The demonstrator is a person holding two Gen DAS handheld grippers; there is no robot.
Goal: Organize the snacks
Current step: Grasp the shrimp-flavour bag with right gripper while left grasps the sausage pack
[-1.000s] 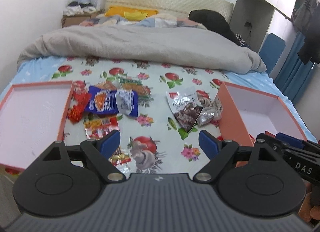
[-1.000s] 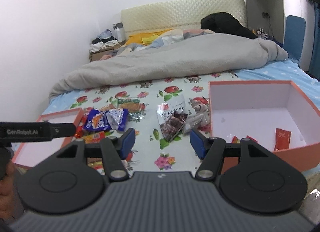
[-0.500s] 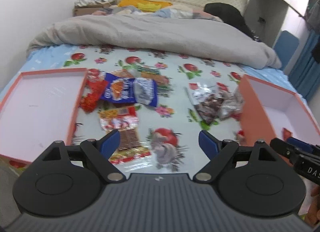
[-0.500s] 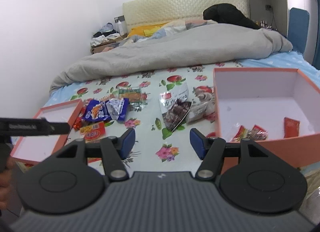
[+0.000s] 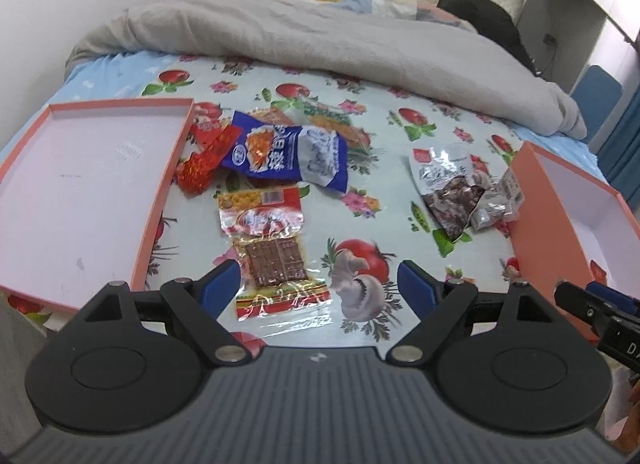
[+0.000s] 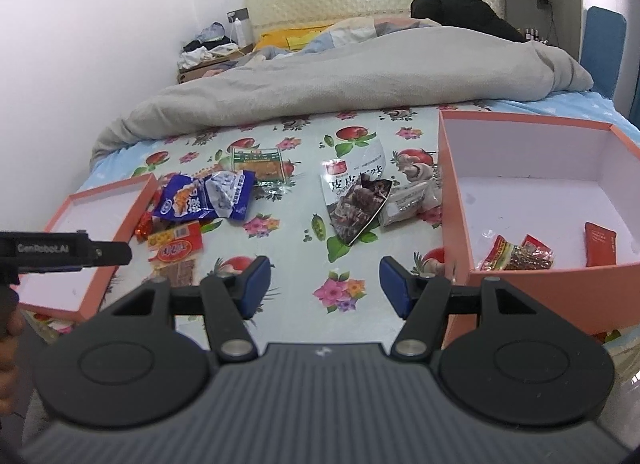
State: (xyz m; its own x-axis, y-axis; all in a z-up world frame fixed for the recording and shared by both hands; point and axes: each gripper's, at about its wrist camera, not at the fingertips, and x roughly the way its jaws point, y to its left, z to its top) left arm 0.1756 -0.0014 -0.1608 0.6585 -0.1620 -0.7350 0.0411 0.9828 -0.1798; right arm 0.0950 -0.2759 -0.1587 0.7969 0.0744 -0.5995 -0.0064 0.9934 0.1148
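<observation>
Since the earlier frames both your grippers have come down and in toward the bed [image 5: 120, 63]; the snacks sit closer and lower in each view, and nothing on the flowered cloth [image 5: 360, 111] has been shifted. Your left gripper [image 5: 318, 284] now hangs just above the clear packet of brown squares [image 5: 272, 260], jaws spread wide and empty. Your right gripper [image 6: 324, 284] hovers over bare cloth just beside the deep box [image 6: 456, 199], jaws part-open, holding nothing. I judge a pickup is being lined up; no snack is yet grasped.

Count, as far as visible: two orange boxes, the shallow lid [image 5: 152, 199] at the left, empty, and the deep box at the right. Three small red packets [image 6: 516, 256] lie inside the deep box. On the cloth, the blue bag [image 5: 280, 151] heads a left cluster of about five packets, some overlapped; two more, a dark-filled pouch [image 5: 448, 191] and a small grey one [image 5: 496, 203], lie against the deep box wall.
</observation>
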